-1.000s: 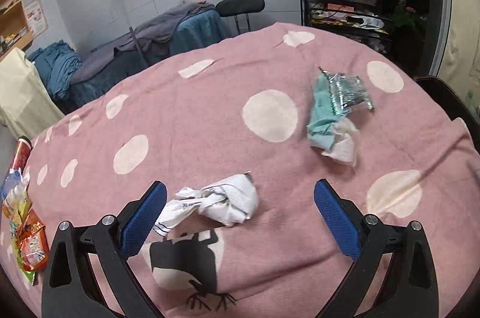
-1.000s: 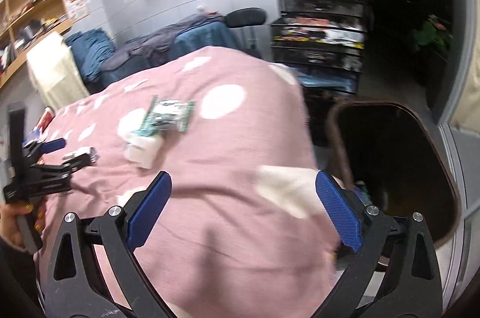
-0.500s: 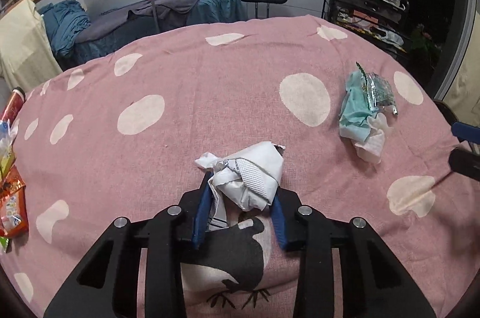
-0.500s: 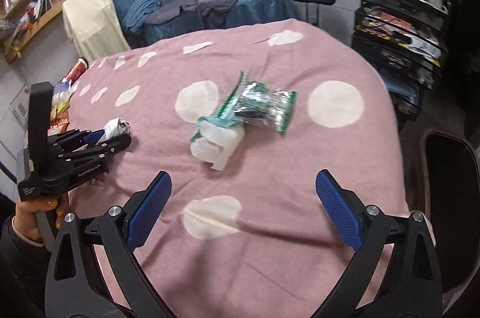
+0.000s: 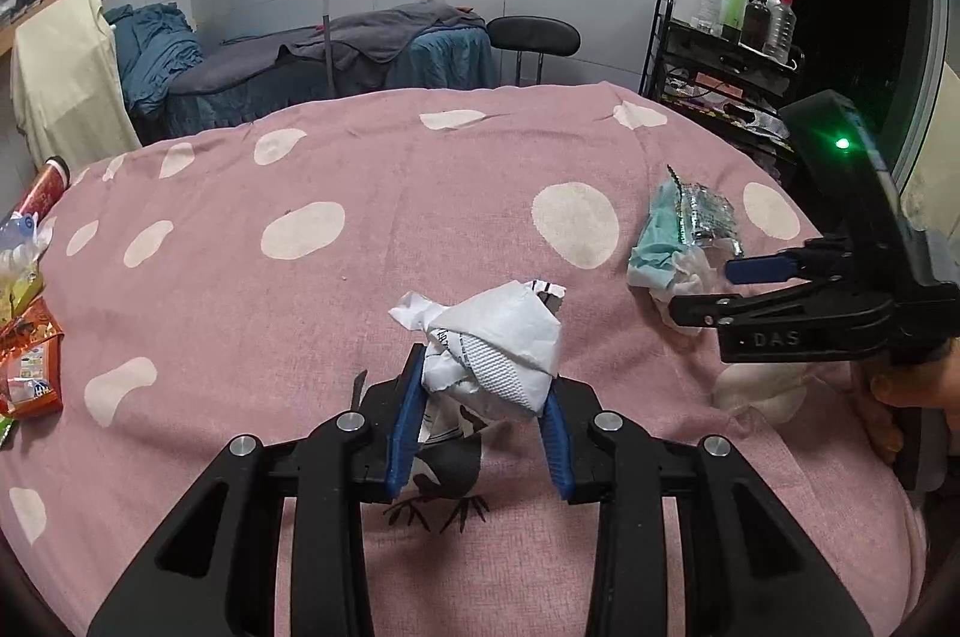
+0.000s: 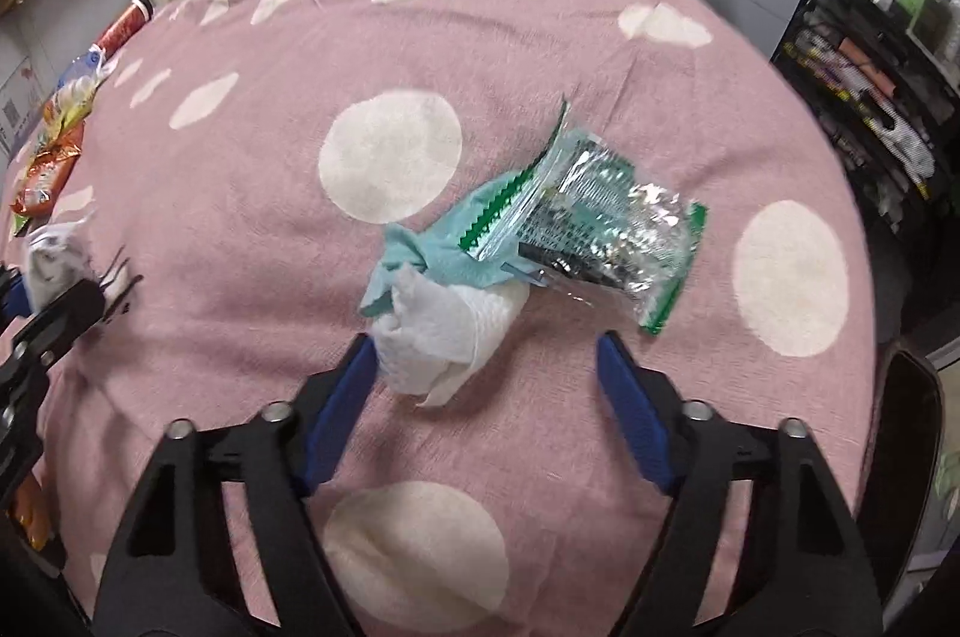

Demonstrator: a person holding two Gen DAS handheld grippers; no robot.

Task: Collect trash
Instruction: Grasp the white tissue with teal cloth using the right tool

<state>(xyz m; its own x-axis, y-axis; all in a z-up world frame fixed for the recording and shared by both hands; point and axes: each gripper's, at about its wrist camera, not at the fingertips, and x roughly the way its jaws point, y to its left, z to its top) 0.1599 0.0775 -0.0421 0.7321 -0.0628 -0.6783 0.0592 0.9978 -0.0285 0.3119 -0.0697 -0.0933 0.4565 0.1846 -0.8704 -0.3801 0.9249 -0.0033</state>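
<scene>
My left gripper is shut on a crumpled white paper wrapper and holds it just above the pink spotted tablecloth. My right gripper is open around the near end of a trash pile: a white paper towel, a teal napkin and a silver and green foil wrapper. The left finger touches the towel. The right gripper also shows at the right of the left wrist view, next to that pile.
Snack packets and a red can lie at the table's left edge. A dark bin sits beyond the right edge. A black shelf rack with bottles, a stool and a bed stand behind.
My left gripper closed on the white wrapper and lifted it. My right gripper swung from the bin to the towel and foil pile and narrowed its opening.
</scene>
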